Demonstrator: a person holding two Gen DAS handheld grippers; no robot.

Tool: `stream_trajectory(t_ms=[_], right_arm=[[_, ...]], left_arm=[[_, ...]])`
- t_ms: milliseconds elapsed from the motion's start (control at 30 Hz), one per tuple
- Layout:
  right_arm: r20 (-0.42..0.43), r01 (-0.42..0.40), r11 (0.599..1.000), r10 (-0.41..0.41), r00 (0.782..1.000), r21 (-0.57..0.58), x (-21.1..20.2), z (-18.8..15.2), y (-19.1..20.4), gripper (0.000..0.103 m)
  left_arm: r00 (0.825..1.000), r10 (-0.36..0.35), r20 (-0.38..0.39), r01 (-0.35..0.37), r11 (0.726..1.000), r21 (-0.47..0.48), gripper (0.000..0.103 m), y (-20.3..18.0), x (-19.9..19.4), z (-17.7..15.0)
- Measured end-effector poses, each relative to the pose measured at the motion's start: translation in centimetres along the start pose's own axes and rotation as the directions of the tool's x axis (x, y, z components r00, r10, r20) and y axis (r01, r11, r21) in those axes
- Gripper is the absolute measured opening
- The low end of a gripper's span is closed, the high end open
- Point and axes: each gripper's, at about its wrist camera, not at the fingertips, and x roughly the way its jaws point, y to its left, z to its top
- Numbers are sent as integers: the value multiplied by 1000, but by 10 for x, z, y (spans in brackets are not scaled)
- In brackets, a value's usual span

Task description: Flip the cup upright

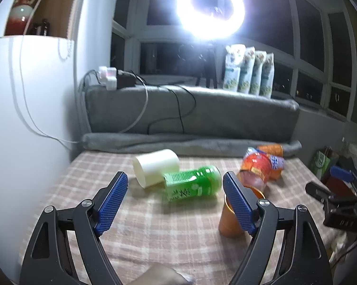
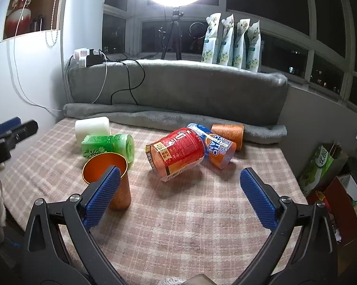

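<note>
- Pink-and-cream checked cloth-covered table carries everything.
- Left gripper and right gripper: jaws spread wide, holding nothing.
- Orange metal cup stands upright, mouth up, near the table's left edge, beside a lying green bottle.

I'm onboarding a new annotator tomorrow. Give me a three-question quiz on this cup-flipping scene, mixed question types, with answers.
1. True or false: the orange cup nearest the cameras stands upright with its mouth up.
2. Multiple choice: the white cup lies on its side beside which item? A) the green can B) the red container C) the ring light
3. Short answer: what state are the left claw and right claw in, and does either hold anything?

Key
1. True.
2. A.
3. Both open; neither holds anything.
</note>
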Motion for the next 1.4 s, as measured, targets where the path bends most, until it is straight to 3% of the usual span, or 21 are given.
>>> stream_trajectory(t_ms=[133,333,1400], right_arm=[[20,27,999,-27,999,24,0,0,-1,103],[34,39,999,-40,999,36,0,-1,0,103],[22,30,999,-31,999,37,0,-2,0,103]], left_arm=[[998,39,52,-40,999,13,84,0,-9,5],[997,48,64,-51,998,31,84,-4,-10,7],[1000,12,29,-13,999,33,84,-11,-7,4]])
